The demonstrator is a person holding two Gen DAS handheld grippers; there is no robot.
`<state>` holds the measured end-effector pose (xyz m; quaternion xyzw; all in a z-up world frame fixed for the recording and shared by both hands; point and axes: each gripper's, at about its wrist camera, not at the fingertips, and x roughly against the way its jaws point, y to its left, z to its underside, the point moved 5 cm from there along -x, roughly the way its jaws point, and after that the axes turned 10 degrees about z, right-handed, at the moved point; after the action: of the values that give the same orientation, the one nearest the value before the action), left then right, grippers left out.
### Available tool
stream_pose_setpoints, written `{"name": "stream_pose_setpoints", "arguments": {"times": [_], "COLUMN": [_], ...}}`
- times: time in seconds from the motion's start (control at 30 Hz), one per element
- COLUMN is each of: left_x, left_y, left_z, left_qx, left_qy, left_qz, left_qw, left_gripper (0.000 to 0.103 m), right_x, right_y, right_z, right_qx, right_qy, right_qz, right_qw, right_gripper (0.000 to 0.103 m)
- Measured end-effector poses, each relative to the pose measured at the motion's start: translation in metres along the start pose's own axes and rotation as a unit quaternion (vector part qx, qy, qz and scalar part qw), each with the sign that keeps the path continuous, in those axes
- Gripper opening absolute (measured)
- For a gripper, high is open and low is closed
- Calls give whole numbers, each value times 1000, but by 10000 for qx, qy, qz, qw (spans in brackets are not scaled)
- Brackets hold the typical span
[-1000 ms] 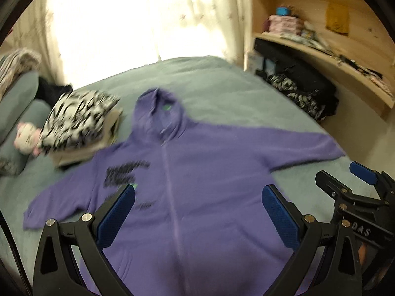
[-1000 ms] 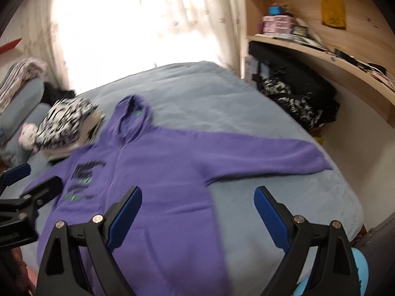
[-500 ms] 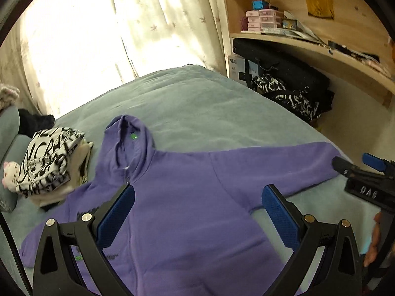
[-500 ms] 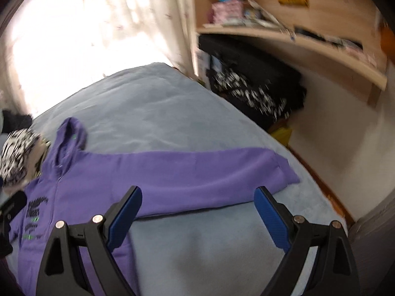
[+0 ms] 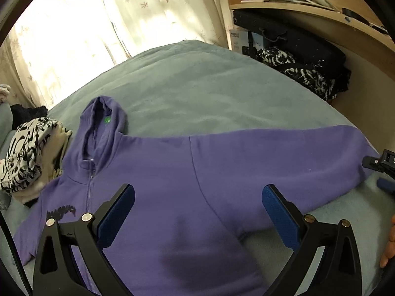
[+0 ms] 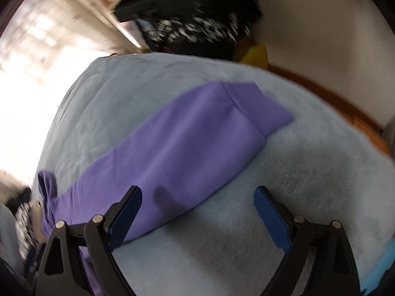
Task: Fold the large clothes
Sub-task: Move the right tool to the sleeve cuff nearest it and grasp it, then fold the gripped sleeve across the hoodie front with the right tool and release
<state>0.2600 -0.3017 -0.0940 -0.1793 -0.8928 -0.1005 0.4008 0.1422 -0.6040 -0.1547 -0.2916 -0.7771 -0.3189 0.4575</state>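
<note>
Both views have swung toward the sleeve end since half a second ago, the right one rolling and blurring. Left tongs (image 5: 197, 212) gape wide and empty above the chest of the purple zip-up fleece hoodie (image 5: 172, 177), which lies flat on the grey-blue bed (image 5: 197, 81), hood at 10 o'clock. Right tongs (image 6: 197, 212) also stand wide, empty, over the outstretched sleeve (image 6: 187, 143). Folded black-and-white printed clothes (image 5: 27, 153) sit at 9 o'clock.

Sunlit curtains (image 5: 103, 24) behind a grey-green bed (image 5: 197, 83), wooden shelf (image 5: 308, 9) at right.
</note>
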Motion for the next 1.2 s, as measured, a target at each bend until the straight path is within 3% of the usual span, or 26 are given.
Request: {"name": "stream_pose_setpoints", "arguments": {"times": [0.17, 0.27, 0.33, 0.37, 0.43, 0.5, 0.6, 0.7, 0.87, 1.03, 1.2], "left_x": [-26, -36, -39, -39, -37, -32, -18, 3, 30, 54, 63], "left_y": [1, 6, 11, 14, 22, 31, 46, 69, 107, 148, 187], "left_z": [3, 5, 7, 8, 9, 12, 14, 20, 35, 56, 85], "left_qx": [388, 530, 611, 644, 682, 734, 851, 981, 1285, 1569, 1889], "left_qy": [297, 423, 485, 502, 499, 502, 405, 223, 138, 77, 153], "left_qz": [224, 251, 339, 358, 341, 324, 365, 236, 107, -101, -248], "left_qw": [9986, 9974, 9964, 9960, 9958, 9955, 9949, 9946, 9916, 9875, 9816], "left_gripper": [102, 93, 83, 78, 70, 62, 61, 61, 61, 61, 62], "right_x": [-13, -19, -21, -22, -24, -18, 15, 56, 115, 124, 89], "right_y": [-4, -1, -1, -2, -1, 4, 29, 76, 167, 246, 278], "right_z": [-8, -14, -17, -18, -20, -24, -24, -17, 27, 106, 184], "right_qx": [-350, -439, -472, -491, -559, -546, -219, 319, 1579, 2882, 3759], "right_qy": [-31, -70, -93, -82, -48, -188, -743, -1169, -1483, -1303, -835], "right_qz": [-72, -60, -21, -34, -179, -239, -312, -864, -1606, -1842, -1490], "right_qw": [9994, 9990, 9988, 9988, 9983, 9980, 9965, 9889, 9629, 9306, 9108], "right_gripper": [93, 88, 69, 51, 27, 16, 13, 13, 10, 10, 12]}}
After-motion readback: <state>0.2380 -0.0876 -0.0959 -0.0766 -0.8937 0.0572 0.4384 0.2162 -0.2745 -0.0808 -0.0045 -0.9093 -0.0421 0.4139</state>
